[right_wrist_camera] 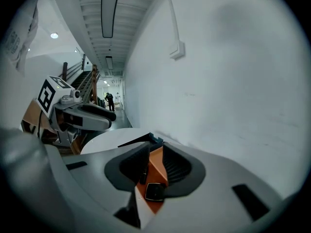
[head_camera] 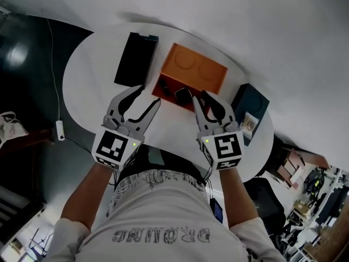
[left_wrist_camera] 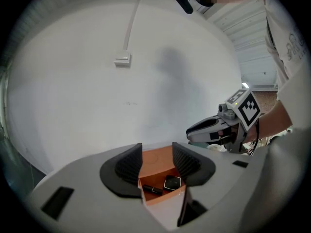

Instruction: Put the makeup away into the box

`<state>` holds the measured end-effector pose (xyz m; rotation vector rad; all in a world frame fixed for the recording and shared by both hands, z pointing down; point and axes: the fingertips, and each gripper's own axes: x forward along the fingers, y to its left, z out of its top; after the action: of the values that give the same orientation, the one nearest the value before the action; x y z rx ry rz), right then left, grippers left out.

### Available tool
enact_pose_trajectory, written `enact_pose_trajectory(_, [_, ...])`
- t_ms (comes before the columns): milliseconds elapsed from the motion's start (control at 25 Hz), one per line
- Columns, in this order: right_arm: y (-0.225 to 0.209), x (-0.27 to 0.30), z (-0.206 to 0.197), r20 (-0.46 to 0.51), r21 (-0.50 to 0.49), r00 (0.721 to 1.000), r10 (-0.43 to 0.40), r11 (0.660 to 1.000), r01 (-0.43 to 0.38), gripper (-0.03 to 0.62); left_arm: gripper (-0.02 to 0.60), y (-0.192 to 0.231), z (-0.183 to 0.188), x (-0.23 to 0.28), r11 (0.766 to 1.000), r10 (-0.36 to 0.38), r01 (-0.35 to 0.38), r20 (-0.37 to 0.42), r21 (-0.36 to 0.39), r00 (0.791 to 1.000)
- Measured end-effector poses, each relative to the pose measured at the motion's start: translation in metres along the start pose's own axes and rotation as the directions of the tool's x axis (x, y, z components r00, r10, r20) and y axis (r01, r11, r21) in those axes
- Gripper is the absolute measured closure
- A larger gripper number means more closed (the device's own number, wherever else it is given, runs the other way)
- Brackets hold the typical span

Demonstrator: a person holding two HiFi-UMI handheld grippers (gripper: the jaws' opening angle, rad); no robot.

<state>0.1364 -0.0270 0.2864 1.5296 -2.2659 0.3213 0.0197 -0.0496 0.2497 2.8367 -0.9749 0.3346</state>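
Left claw (head_camera: 148, 96), right claw (head_camera: 199, 96) (two, both released, empty), one orange box (head_camera: 196, 70), two black makeup pieces (left_wrist_camera: 172, 182) inside

An orange rectangular box (head_camera: 203, 75) is set at a slant on a white round table (head_camera: 87, 83), toward its far side. The far part of the box is seen as a flat orange surface marked with two round impressions. The near part is an open compartment. Inside it, a small black square compact (head_camera: 184, 95) with a glossy top is laid flat at the right. A slim black tube (head_camera: 165, 86) is laid on its side just beside it, at the left.
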Motion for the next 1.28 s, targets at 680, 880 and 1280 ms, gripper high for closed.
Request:
enact_pose_trajectory(680, [0.017,-0.016,0.041,0.086,-0.005,0.995,-0.051,0.999,0.052,0.557,0.514,0.0,0.049,-0.024,0.996,-0.033,0.023,0.121,0.082,0.992])
enact_pose_trajectory(880, [0.022,-0.013,0.049,0.096,-0.001,0.994,-0.053,0.999,0.054,0.571,0.528,0.004,0.057,-0.025,0.997,-0.037,0.027,0.136,0.076,0.99])
enact_pose_trajectory(1280, [0.021,-0.012,0.061,0.116,0.005,0.992,-0.038,0.999,0.038,0.586,0.549,0.01,0.063,-0.021,0.996,-0.043,0.032,0.141,0.078,0.989])
